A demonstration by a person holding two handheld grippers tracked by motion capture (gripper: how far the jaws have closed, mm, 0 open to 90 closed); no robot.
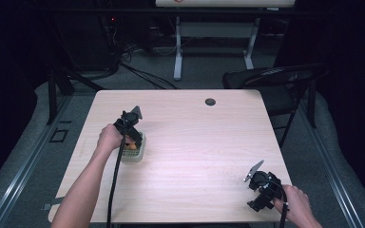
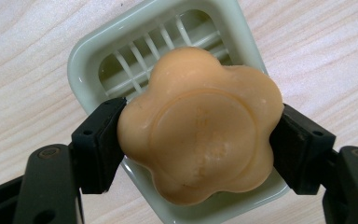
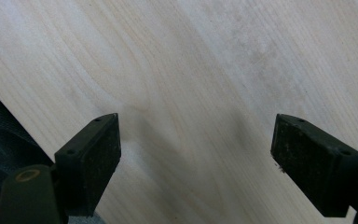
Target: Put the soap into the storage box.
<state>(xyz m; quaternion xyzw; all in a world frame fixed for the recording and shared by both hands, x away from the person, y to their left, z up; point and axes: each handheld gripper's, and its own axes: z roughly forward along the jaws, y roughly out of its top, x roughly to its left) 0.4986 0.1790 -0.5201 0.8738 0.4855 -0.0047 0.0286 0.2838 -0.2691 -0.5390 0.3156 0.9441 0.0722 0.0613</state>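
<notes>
The orange flower-shaped soap bar (image 2: 200,135) is clamped between the pads of the left gripper (image 2: 198,140), just above the pale green slatted soap dish (image 2: 81,60) near the wooden table's (image 1: 195,142) left edge; it covers most of the dish's grid. In the high view, the hand and gripper hide nearly all of the soap. The right gripper (image 3: 196,154) gapes wide over bare wood near the front right corner.

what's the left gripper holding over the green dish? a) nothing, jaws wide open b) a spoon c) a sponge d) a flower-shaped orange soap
d: in the left gripper view the left gripper has both pads pressed on the sides of the flower-shaped orange soap, which sits above the slotted green dish.
</notes>
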